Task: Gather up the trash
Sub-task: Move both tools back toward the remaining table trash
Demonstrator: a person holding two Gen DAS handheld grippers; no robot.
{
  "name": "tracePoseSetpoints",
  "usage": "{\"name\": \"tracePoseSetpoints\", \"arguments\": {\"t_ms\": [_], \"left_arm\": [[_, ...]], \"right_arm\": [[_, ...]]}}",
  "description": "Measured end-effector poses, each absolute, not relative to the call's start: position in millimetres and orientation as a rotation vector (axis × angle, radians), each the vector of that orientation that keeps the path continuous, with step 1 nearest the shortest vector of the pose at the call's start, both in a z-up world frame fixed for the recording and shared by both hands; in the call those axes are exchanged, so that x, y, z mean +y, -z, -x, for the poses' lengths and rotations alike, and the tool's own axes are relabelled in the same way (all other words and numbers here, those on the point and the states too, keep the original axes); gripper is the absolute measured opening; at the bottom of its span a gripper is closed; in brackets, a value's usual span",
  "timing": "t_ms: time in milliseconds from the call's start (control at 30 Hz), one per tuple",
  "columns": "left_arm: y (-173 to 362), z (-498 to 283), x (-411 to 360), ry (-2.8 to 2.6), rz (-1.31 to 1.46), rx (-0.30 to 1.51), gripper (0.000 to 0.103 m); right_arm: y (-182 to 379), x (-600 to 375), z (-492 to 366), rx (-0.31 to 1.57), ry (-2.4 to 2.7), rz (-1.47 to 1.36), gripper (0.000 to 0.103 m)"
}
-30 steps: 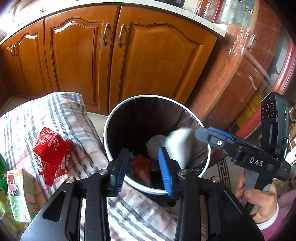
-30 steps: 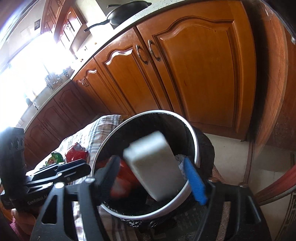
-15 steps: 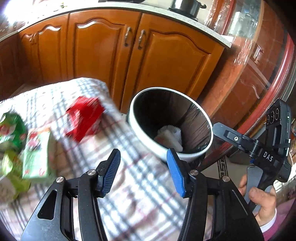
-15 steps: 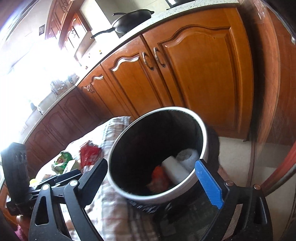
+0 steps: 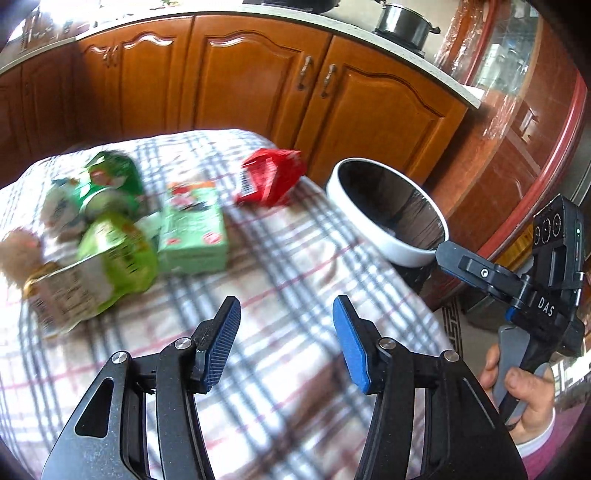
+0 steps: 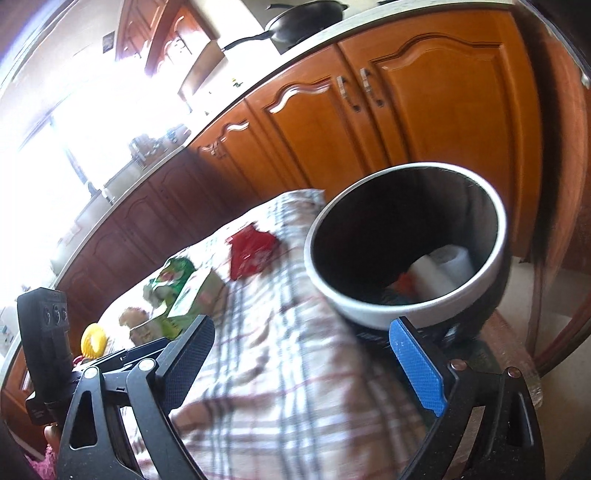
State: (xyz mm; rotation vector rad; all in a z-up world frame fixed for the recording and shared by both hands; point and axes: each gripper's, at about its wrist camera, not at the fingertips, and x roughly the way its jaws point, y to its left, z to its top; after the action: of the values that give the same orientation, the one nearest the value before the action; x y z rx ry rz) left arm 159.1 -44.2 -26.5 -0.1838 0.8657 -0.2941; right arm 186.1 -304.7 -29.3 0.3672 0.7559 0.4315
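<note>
Both grippers swung from bin (image 5: 388, 218) toward table, left gripper (image 5: 286, 339) and right gripper (image 6: 310, 365) empty, jaws apart; red wrapper (image 5: 269, 181) judged light, crinkly, best pinched mid-body.

A home kitchen: wooden cabinets (image 5: 258, 85), a countertop (image 6: 295, 55) with frying pan (image 6: 306, 18) and pot (image 5: 404, 22)

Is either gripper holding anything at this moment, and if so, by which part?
Nothing is held. The left gripper and the right gripper are both open with only the checked cloth behind their gaps.
</note>
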Motion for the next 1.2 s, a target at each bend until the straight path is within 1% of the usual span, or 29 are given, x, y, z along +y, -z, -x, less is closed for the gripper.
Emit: {"name": "tracePoseSetpoints", "arguments": {"t_ms": [367, 567, 1033, 1167, 1200], "left_arm": [[34.5, -130.2, 14.1, 0.214, 0.219, 0.865, 0.052], [32.7, -126.5, 39.3, 0.215, 0.219, 0.858, 0.052], [12.9, -146.9, 66.5, 0.246, 0.009, 0.841, 0.052], [11.7, -162.4, 70.5, 0.243, -0.054, 0.848, 0.052], [12.2, -165.6, 71.2, 0.239, -0.068, 0.848, 0.052]], "right_arm": [[37.4, -235.7, -178.0, 0.813, -0.526, -0.314, 0.097], [39.2, -204.6, -180.2, 0.836, -0.544, -0.271, 0.097], [40.0, -151.9, -197.2, 0.858, -0.561, -0.227, 0.096], [37.4, -140.6, -206.4, 0.85, -0.568, -0.223, 0.092], [37.4, -139.3, -208.7, 0.848, -0.569, -0.228, 0.089]]}}
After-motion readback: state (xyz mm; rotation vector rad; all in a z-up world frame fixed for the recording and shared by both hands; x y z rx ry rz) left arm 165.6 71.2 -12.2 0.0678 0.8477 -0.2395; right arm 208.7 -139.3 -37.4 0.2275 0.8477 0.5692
